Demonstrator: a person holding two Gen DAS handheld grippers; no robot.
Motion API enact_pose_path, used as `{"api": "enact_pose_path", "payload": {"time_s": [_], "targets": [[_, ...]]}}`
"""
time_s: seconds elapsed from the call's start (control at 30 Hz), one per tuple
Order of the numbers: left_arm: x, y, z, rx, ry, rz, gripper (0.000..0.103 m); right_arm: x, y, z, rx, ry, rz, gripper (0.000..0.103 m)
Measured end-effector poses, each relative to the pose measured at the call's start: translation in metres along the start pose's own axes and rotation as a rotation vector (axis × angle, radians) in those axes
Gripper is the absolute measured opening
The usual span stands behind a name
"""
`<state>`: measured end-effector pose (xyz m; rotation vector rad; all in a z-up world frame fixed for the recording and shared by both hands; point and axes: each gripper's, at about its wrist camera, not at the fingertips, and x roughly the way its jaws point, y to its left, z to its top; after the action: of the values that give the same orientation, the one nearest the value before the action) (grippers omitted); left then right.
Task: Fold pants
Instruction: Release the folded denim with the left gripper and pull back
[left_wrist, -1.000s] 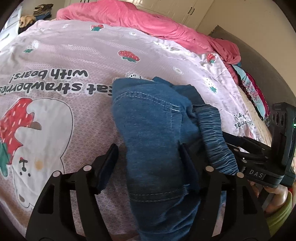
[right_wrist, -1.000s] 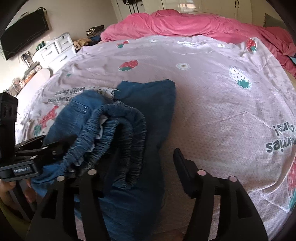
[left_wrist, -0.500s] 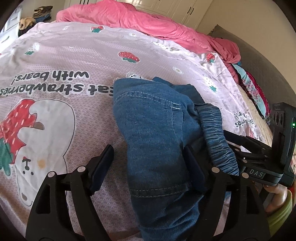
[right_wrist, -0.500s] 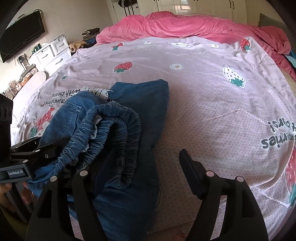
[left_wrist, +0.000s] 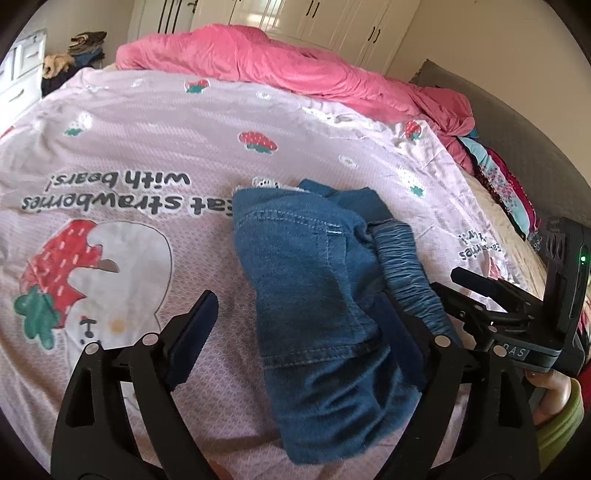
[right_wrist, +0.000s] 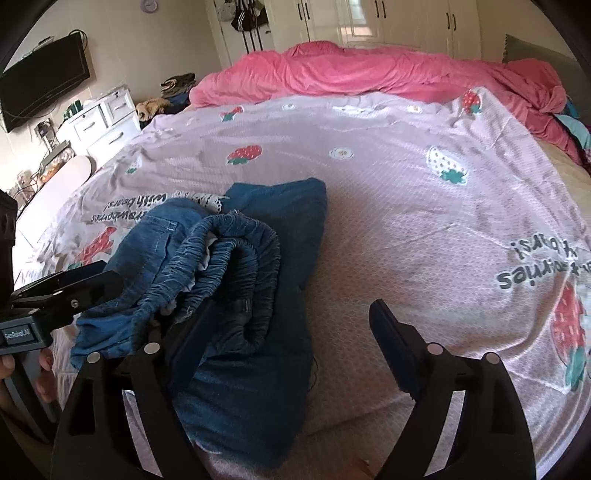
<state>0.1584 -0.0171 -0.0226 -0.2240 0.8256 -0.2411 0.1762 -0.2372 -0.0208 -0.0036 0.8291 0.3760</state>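
Folded blue denim pants (left_wrist: 306, 280) lie on the lilac strawberry bedspread (left_wrist: 147, 147), elastic waistband (left_wrist: 406, 273) bunched on their right side. My left gripper (left_wrist: 297, 338) straddles the near end of the pants, jaws opening. Its left pad stands clear of the cloth and its right finger (left_wrist: 402, 343) rests against the fold. In the right wrist view the pants (right_wrist: 266, 236) lie left of centre. My right gripper (right_wrist: 291, 343) is opening too, left finger (right_wrist: 192, 339) beside the waistband (right_wrist: 236, 254), right pad over bare bedspread (right_wrist: 406, 221). Neither gripper pinches the pants.
A pink duvet (left_wrist: 295, 70) is heaped along the far side of the bed. A grey headboard (left_wrist: 517, 122) and colourful clothes (left_wrist: 506, 188) are at the right. White drawers (right_wrist: 99, 122), a wall television (right_wrist: 44, 81) and wardrobes (right_wrist: 369, 18) stand beyond the bed.
Both pairs of jaws have spread wider and let the denim go. Both grippers have drawn back and up a little. The pants stay folded in place.
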Motion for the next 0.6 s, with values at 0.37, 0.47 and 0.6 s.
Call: {"api": "enact_pose_path", "payload": {"time_s": [0.37, 0.47, 0.6], "targets": [[-0.052, -0.009, -0.011, 0.016, -0.091, 0.022, 0.093, -0.056, 0.005, -0.013, 0.003, -0.143, -0.020, 0.085], [-0.066, -0.013, -0.018, 0.025, -0.111, 0.038, 0.093, -0.073, 0.010, -0.018, -0.004, -0.177, -0.029, 0.091], [-0.080, -0.017, -0.030, 0.031, -0.121, 0.043, 0.093, -0.097, 0.017, -0.024, -0.013, -0.226, -0.034, 0.098]]}}
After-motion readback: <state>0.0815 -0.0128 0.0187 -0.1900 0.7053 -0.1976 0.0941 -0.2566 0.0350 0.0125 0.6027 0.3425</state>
